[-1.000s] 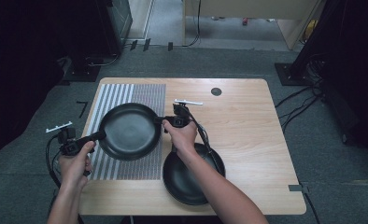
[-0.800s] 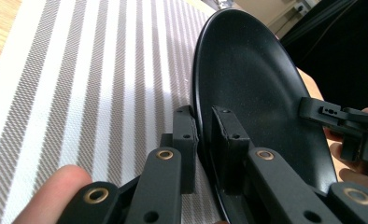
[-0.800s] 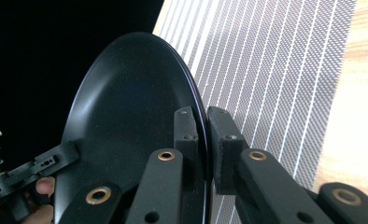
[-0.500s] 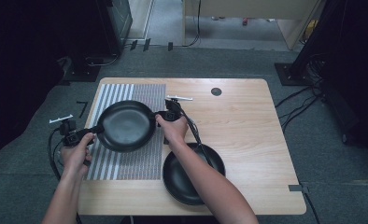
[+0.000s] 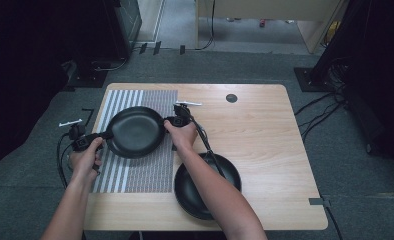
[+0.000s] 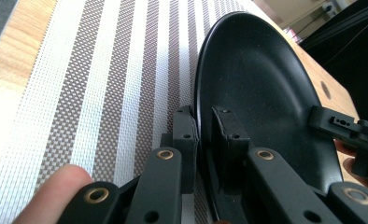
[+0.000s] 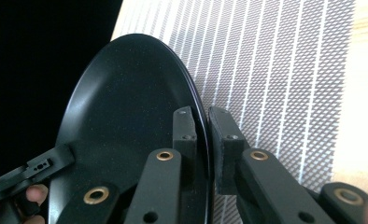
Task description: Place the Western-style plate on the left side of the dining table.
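Note:
A black plate [image 5: 135, 131] hangs over the striped placemat [image 5: 140, 172], held by its rim from both sides. My left gripper [image 5: 104, 134] is shut on the plate's left rim; in the left gripper view the jaws pinch the plate [image 6: 261, 88] edge, left gripper [image 6: 204, 135]. My right gripper [image 5: 168, 121] is shut on the right rim, and in the right gripper view its jaws clamp the plate [image 7: 126, 107] edge, right gripper [image 7: 206, 140]. A second black plate [image 5: 195, 192] lies on the wooden table [image 5: 265, 140] near the front, partly under the right forearm.
A round black grommet [image 5: 231, 98] sits in the tabletop at the back. Cables trail from both grippers across the table and off its left side. Dark floor and equipment surround the table; bare wood stretches to the right.
The plate and both grippers have moved toward the far side of the placemat and slightly left. Both grips stayed shut on the rim.

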Demonstrator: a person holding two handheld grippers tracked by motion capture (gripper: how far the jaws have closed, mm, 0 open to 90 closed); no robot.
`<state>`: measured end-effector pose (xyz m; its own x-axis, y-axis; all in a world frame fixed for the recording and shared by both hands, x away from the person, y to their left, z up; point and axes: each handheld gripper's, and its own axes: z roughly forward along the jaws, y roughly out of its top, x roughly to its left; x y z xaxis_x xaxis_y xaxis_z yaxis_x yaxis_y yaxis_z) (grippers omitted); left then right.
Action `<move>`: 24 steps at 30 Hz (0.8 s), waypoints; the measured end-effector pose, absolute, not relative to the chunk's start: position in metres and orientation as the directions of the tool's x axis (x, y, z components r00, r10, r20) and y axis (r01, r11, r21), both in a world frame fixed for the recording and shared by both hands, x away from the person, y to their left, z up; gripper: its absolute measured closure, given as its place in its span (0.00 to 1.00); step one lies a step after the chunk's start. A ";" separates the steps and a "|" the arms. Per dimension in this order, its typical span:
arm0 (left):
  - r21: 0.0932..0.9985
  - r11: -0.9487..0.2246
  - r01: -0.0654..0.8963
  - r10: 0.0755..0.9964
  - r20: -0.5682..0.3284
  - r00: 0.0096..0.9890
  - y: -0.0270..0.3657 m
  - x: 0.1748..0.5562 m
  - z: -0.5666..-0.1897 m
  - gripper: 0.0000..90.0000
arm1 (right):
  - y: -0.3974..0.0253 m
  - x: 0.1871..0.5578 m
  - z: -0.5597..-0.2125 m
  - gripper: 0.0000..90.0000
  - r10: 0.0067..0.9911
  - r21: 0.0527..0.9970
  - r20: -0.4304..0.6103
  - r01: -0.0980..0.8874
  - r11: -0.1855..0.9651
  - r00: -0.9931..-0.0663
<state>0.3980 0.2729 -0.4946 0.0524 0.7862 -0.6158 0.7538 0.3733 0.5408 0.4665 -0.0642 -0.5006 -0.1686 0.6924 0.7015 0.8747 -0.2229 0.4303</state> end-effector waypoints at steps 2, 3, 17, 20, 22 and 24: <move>0.539 0.382 0.751 0.785 -0.618 0.044 0.271 0.401 -0.498 0.90 | -0.064 0.469 -0.502 0.92 0.697 0.429 0.698 0.874 -0.226 -0.163; 0.533 0.385 0.753 0.782 -0.622 0.040 0.271 0.404 -0.501 0.90 | -0.064 0.472 -0.504 0.92 0.705 0.433 0.690 0.873 -0.224 -0.161; 0.525 0.376 0.764 0.798 -0.603 0.021 0.269 0.410 -0.511 0.89 | -0.063 0.477 -0.512 0.92 0.719 0.426 0.678 0.877 -0.220 -0.149; 0.530 0.368 0.764 0.808 -0.589 0.019 0.267 0.410 -0.512 0.88 | -0.063 0.478 -0.514 0.92 0.719 0.425 0.680 0.877 -0.224 -0.145; 0.539 0.361 0.762 0.817 -0.576 0.021 0.266 0.410 -0.511 0.87 | -0.062 0.477 -0.515 0.92 0.728 0.432 0.670 0.875 -0.220 -0.147; 0.546 0.351 0.761 0.825 -0.564 0.024 0.265 0.410 -0.510 0.86 | -0.062 0.477 -0.516 0.92 0.726 0.434 0.671 0.873 -0.221 -0.150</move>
